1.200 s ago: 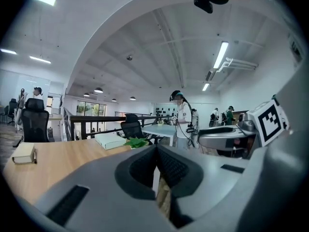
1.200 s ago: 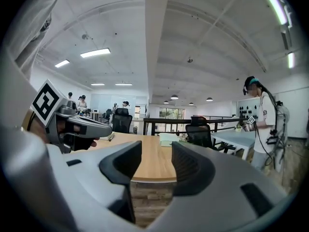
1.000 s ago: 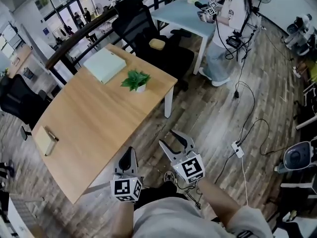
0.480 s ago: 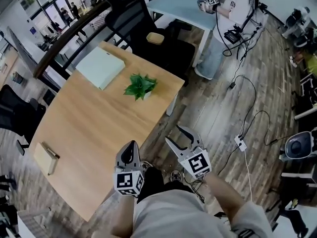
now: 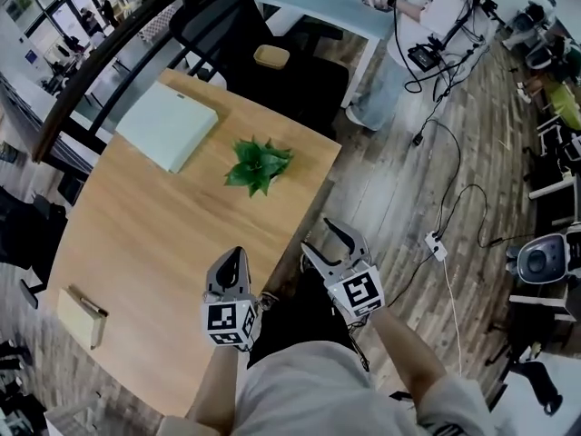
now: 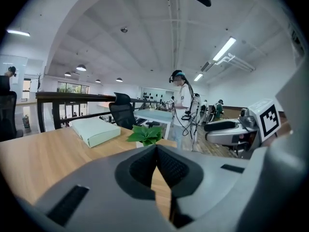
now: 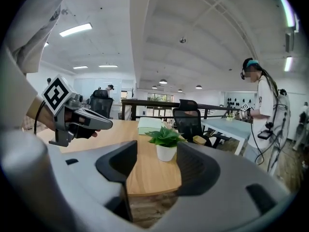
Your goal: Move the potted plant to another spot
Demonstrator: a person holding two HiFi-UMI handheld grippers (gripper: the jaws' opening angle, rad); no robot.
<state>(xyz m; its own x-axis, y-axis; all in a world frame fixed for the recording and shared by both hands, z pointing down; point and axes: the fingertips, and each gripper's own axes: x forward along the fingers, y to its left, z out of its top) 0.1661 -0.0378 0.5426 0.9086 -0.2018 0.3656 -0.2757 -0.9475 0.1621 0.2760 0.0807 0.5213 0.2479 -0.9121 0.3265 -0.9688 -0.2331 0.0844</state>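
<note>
The potted plant, green leaves in a small white pot, stands near the right end of the wooden table. It also shows in the left gripper view and the right gripper view. My left gripper hovers over the table's near edge with its jaws shut together and empty. My right gripper hangs just off the table's corner, well short of the plant. Its jaws are opening with nothing between them.
A pale green box lies on the table behind the plant, and a small wooden block sits at the near left. Black office chairs stand beyond the table. A person stands by a light table, with cables on the floor.
Both grippers have moved forward toward the table, and the plant now sits closer in view. The right gripper's jaws stand a little wider than before.
</note>
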